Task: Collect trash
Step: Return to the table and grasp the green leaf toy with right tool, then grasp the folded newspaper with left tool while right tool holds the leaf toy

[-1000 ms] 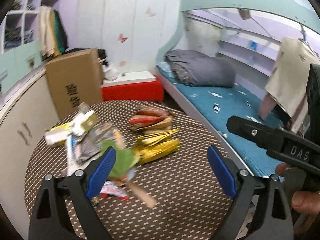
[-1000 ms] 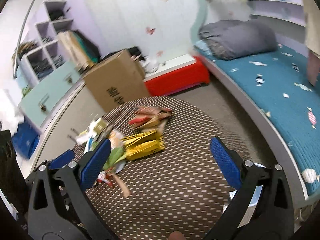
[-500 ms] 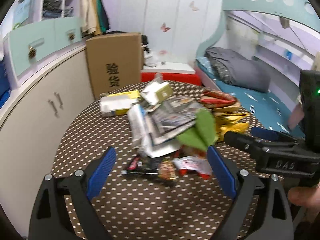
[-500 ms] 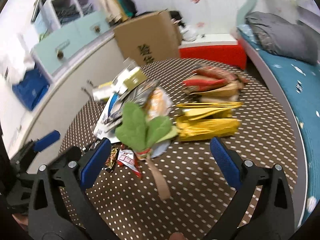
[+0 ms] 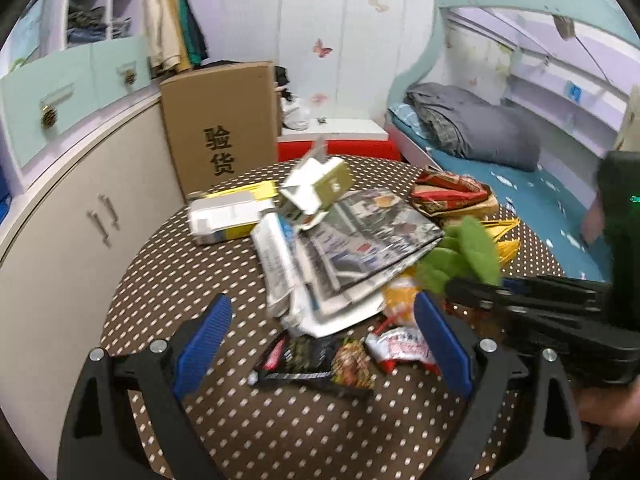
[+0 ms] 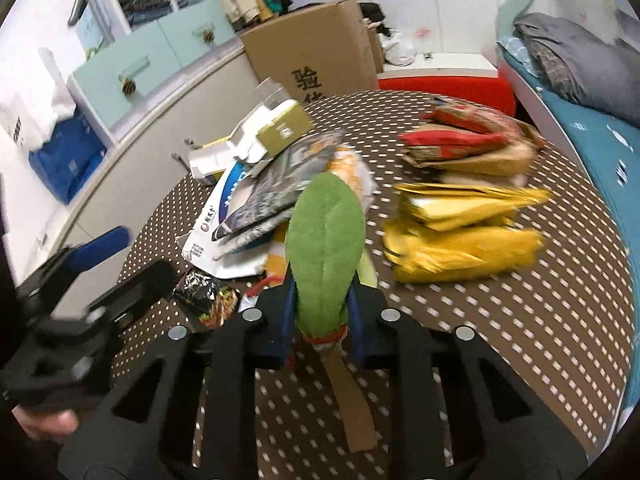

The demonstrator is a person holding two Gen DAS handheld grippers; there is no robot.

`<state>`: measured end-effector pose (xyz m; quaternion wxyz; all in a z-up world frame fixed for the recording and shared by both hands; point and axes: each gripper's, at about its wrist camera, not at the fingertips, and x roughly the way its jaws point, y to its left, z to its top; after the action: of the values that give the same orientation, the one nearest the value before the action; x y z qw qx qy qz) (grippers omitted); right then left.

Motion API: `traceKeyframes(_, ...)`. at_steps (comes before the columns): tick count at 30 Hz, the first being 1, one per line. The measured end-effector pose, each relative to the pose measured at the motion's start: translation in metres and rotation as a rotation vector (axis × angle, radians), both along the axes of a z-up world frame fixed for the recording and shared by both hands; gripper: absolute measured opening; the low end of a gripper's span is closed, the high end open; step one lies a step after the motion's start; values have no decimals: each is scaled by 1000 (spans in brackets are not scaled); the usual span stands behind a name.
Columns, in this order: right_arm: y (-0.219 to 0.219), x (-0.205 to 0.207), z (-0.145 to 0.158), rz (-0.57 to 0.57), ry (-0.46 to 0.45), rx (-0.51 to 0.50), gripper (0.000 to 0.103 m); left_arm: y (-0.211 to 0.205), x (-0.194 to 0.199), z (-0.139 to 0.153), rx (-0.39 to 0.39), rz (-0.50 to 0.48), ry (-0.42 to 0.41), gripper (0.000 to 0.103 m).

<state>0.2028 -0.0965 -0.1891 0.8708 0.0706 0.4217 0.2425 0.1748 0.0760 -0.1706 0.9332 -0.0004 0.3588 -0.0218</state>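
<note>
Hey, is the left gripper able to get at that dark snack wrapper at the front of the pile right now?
Probably yes. The left gripper is open, and the dark snack wrapper lies flat on the table between its fingers with nothing on top. The right gripper, shut on the green leaf, sits off to the side.

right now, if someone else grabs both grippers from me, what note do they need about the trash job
Right gripper: shut on the green leaf-shaped piece, near its base.
Left gripper: open, holding nothing, over the dark snack wrapper.
On the dotted round table: newspaper stack, white and olive carton, white and yellow box, red snack bags, yellow packets, small red and white wrapper.
Done: only the leaf piece is gripped; no bin shows in either view.
Left: everything else on the table.
</note>
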Motion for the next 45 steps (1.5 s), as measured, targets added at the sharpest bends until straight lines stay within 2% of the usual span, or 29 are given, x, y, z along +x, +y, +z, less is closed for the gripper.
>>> traceKeyframes(6, -37, -14, 6, -61, -1, 41, 22, -26, 28, -16, 103, -69, 18, 90)
traceKeyframes(12, -55, -16, 7, -95, -4, 58, 22, -47, 48, -21, 194, -107, 7, 90)
traceKeyframes(13, -56, -16, 8, -96, -5, 60, 22, -49, 51, -20, 193, -117, 4, 80)
traceKeyframes(14, -58, -17, 9, -98, -8, 63, 22, -51, 58, -21, 188, -130, 16, 59)
traceKeyframes(16, -59, -20, 11, -99, -16, 66, 22, -52, 64, -22, 166, -145, 42, 36)
traceKeyframes(19, -63, -24, 16, -104, -28, 70, 22, -48, 62, -14, 139, -142, 16, 19)
traceKeyframes(21, -67, -26, 18, -108, -36, 74, 22, -42, 55, -4, 83, -144, -14, 13)
traceKeyframes(23, -71, -28, 20, -117, -44, 79, 22, -38, 47, 6, 72, -126, -46, 6)
traceKeyframes(31, -91, -36, 34, -157, -81, 89, 22, -24, 17, 31, -65, -94, -109, 4)
traceKeyframes(34, -102, -40, 44, -173, -106, 93, 22, -27, 9, 42, -92, -100, -131, 4)
traceKeyframes(39, -122, -50, 60, -207, -150, 102, 22, -42, -9, 68, -126, -144, -182, 4)
traceKeyframes(45, -164, -64, 79, -285, -209, 107, 22, -82, -19, 92, -158, -234, -208, 4)
